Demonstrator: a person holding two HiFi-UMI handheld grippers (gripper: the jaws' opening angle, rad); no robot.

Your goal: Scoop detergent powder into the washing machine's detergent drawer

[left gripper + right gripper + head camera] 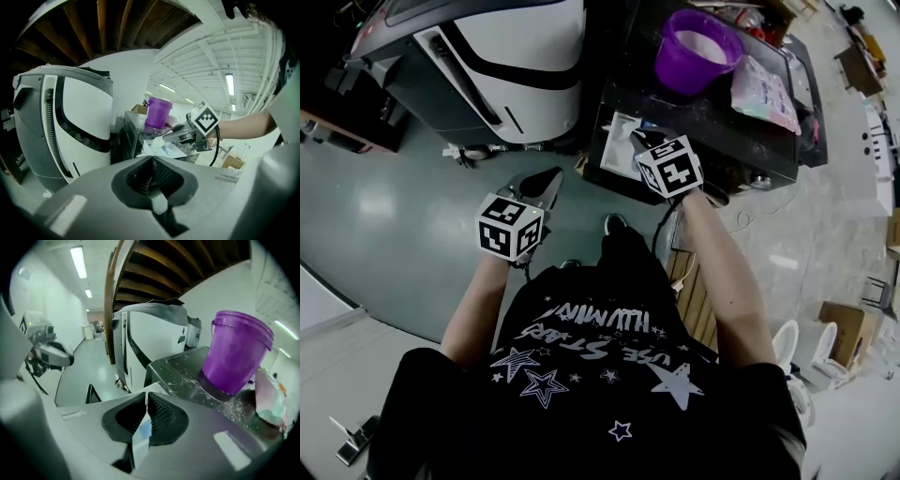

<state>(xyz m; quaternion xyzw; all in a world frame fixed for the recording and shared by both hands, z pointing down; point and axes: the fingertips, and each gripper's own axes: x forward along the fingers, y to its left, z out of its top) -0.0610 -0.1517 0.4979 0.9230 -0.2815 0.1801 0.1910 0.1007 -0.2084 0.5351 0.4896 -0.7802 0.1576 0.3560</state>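
Note:
The white and grey washing machine (502, 56) stands at the upper left, with no detergent drawer that I can make out. A purple bucket (694, 47) holding white powder sits on the dark table (712, 131). My right gripper (641, 142) hovers at the table's near left corner, shut on a small white scoop (158, 142); between its jaws only a thin white handle (140, 434) shows. My left gripper (542, 186) is shut on nothing, held low over the floor and pointing at the machine (70, 126). The bucket (236, 350) rises just ahead of the right gripper.
Spilled powder (206, 385) dusts the tabletop around the bucket. A pink and white detergent bag (764, 89) lies right of the bucket. A white sheet (617, 141) hangs at the table's left corner. Grey floor (403, 216) spreads between me and the machine.

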